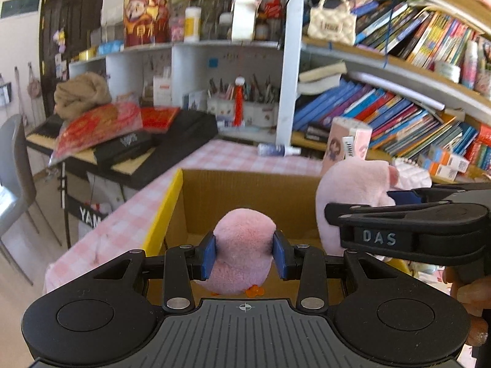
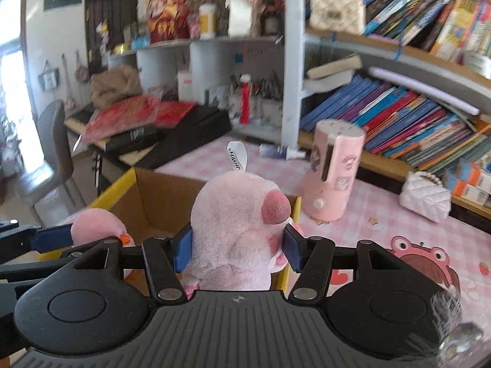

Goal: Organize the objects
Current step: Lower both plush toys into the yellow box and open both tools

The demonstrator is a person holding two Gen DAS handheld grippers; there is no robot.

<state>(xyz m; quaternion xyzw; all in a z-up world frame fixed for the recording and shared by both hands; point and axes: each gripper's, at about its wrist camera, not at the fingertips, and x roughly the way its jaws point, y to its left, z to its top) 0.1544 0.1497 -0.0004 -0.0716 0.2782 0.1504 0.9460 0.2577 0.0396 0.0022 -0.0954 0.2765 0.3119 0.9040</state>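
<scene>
Two plush toys, one per gripper: small pink plush (image 1: 242,245) clamped between the left gripper (image 1: 244,256) pads, larger pink plush (image 2: 242,230) clamped upright in the right gripper (image 2: 237,253), both over one open cardboard box (image 1: 245,196) directly ahead and below.

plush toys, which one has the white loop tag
The bigger pink plush in the right tool, with the dark pink snout; the left tool's rounder plush shows no tag.
</scene>
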